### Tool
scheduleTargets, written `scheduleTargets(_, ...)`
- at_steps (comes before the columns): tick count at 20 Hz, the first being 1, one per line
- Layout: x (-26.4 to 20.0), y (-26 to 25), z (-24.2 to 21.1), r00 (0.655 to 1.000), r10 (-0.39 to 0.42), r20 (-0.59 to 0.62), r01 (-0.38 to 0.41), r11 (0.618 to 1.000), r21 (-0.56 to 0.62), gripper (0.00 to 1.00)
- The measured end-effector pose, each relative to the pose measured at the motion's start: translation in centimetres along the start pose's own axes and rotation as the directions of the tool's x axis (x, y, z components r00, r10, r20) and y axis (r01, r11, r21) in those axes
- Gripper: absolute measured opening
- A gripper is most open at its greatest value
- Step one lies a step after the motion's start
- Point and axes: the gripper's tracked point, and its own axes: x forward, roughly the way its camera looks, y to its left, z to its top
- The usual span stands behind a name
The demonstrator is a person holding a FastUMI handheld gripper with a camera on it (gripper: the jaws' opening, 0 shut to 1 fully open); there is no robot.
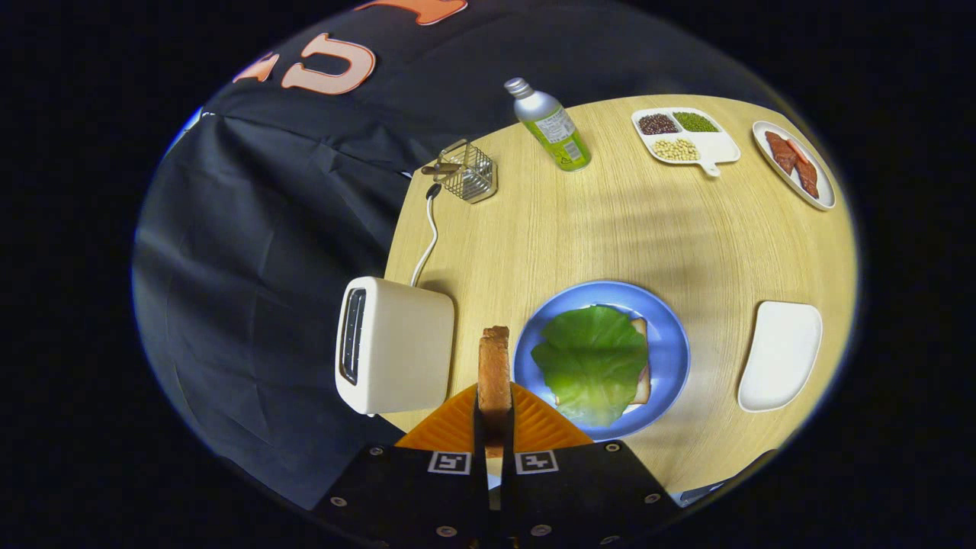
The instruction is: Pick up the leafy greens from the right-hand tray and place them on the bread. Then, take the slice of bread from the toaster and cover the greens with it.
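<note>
Bottle (pixel 550 126) label print too small to read; no other legible text.

Toaster (pixel 394 345) left of the plate (pixel 672 335) — greens (pixel 592 361) on bread (pixel 642 380) there, empty tray (pixel 780 355) right.

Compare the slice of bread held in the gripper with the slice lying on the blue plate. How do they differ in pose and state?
The held bread slice stands on edge, clamped between the fingers of the gripper; the plate slice lies flat on the blue plate.
The held slice is bare; the plate slice is mostly hidden under the leafy greens.
The held slice is off the table, between toaster and plate.
Both look toasted brown at the crust.
</note>
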Motion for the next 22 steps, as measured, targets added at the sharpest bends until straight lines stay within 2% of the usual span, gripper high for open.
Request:
scheduleTargets(10,3.5,-4.7,-2.0,0.999,-0.009,-0.044,0.009,1.000,-0.003,0.07)
scheduleTargets(22,3.7,-8.8,-1.8,0.998,-0.065,-0.022,0.066,0.998,0.022,0.08)
